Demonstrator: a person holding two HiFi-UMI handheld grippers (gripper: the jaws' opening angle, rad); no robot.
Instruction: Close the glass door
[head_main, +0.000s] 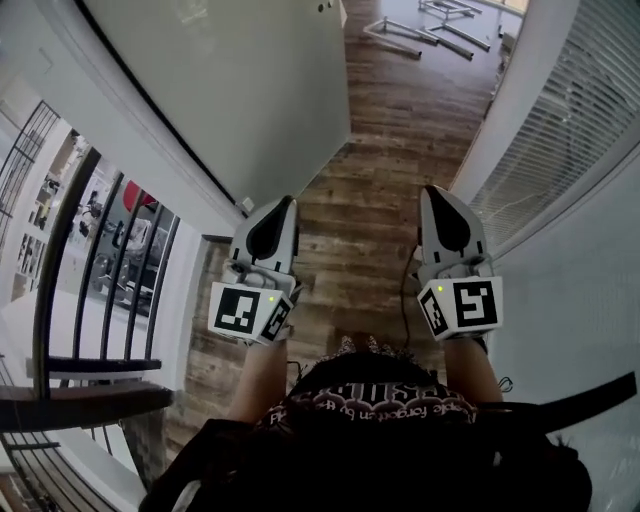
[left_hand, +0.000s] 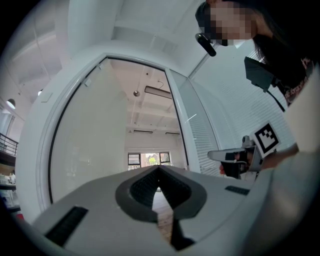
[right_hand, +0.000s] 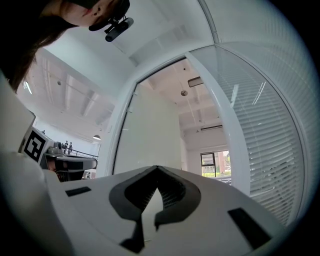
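Note:
The glass door (head_main: 230, 90) is a tall frosted panel that stands swung open on the left of the doorway. Both grippers are held side by side in front of the opening and touch nothing. My left gripper (head_main: 285, 205) is shut and empty, a short way right of the door's lower corner. My right gripper (head_main: 432, 192) is also shut and empty, near the right door post. In the left gripper view the closed tips (left_hand: 159, 167) point into the room, with the door (left_hand: 90, 145) at left. In the right gripper view the tips (right_hand: 157, 169) face the door (right_hand: 150, 135).
Wooden floor (head_main: 370, 200) runs through the doorway. A glass wall with white blinds (head_main: 560, 130) lines the right side. A dark stair railing (head_main: 100, 260) stands at the left. Metal frames (head_main: 430, 30) lie on the floor far inside the room.

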